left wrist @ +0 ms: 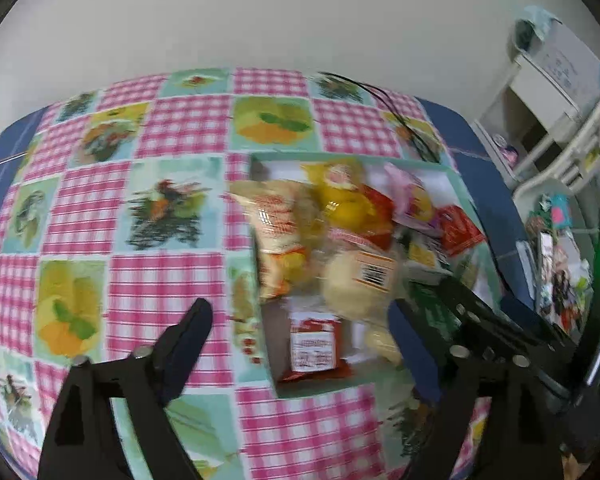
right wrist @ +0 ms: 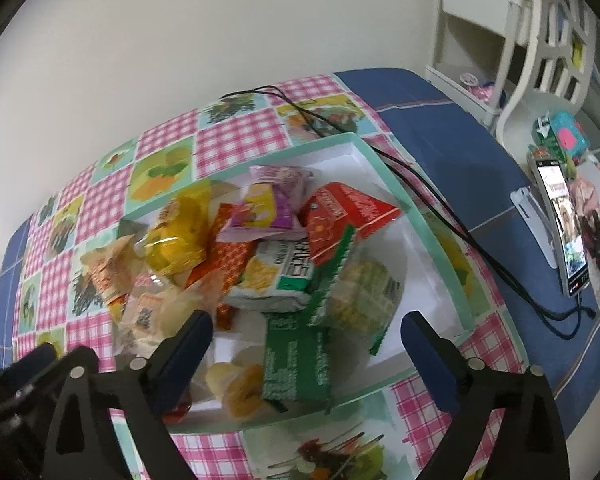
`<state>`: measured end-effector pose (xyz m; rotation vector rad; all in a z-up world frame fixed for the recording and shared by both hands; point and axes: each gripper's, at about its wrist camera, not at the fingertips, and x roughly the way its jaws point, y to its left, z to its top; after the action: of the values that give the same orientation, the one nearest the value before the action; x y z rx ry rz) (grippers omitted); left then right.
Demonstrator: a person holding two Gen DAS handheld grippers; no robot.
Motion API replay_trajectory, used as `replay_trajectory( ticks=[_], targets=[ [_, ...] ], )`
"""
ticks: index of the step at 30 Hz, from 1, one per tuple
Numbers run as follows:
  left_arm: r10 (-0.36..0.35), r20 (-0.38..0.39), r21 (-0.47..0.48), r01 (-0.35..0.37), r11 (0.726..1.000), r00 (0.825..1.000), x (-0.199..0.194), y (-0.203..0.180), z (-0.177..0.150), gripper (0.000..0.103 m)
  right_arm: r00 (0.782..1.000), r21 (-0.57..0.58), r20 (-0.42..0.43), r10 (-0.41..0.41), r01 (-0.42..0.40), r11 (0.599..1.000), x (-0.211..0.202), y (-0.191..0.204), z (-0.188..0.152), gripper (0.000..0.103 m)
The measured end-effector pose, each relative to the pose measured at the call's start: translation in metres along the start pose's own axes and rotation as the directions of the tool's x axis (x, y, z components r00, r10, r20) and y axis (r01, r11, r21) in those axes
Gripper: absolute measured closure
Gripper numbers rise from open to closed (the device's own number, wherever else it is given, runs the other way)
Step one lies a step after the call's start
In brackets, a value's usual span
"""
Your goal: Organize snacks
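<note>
A shallow mint-edged box [right wrist: 440, 248] with a white inside sits on the checked tablecloth and holds a heap of snack packets. Among them are a yellow bag [right wrist: 180, 232], a red carton [right wrist: 348, 212], a green packet [right wrist: 296, 360] and a white-green packet [right wrist: 280, 276]. My right gripper [right wrist: 306, 332] is open and empty, just above the box's near end. My left gripper [left wrist: 300, 316] is open and empty over the box's [left wrist: 260, 160] left side, near a red-labelled packet [left wrist: 314, 346]. The left view is blurred.
A black cable [right wrist: 440, 200] runs across the cloth past the box's far corner to a phone on a stand [right wrist: 564, 224]. A white shelf unit [right wrist: 480, 32] stands behind the table. The wall is close behind. The right gripper's body shows in the left view [left wrist: 500, 332].
</note>
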<state>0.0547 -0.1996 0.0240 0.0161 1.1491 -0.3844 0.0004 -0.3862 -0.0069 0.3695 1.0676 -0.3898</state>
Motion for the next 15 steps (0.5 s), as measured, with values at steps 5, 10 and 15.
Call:
replay_trajectory(
  ticks=[5, 10, 15],
  targets=[
    [0.083, 0.037, -0.065, -0.081, 0.995, 0.996, -0.009, 0.030, 0.000, 0.004, 1.000, -0.033, 0.007, 0.015, -0.015, 0.999, -0.007, 0.016, -0.005, 0.000],
    [0.134, 0.028, -0.132, -0.129, 0.983, 0.991, -0.008, 0.060, -0.002, 0.002, 1.000, -0.061, 0.012, 0.026, -0.025, 0.998, -0.013, 0.030, -0.011, 0.000],
    [0.210, 0.029, -0.145, -0.204, 0.968, 0.977, -0.006, 0.077, -0.007, 0.002, 0.999, -0.087, 0.021, 0.024, -0.023, 0.996, -0.018, 0.043, -0.014, 0.000]
  ],
)
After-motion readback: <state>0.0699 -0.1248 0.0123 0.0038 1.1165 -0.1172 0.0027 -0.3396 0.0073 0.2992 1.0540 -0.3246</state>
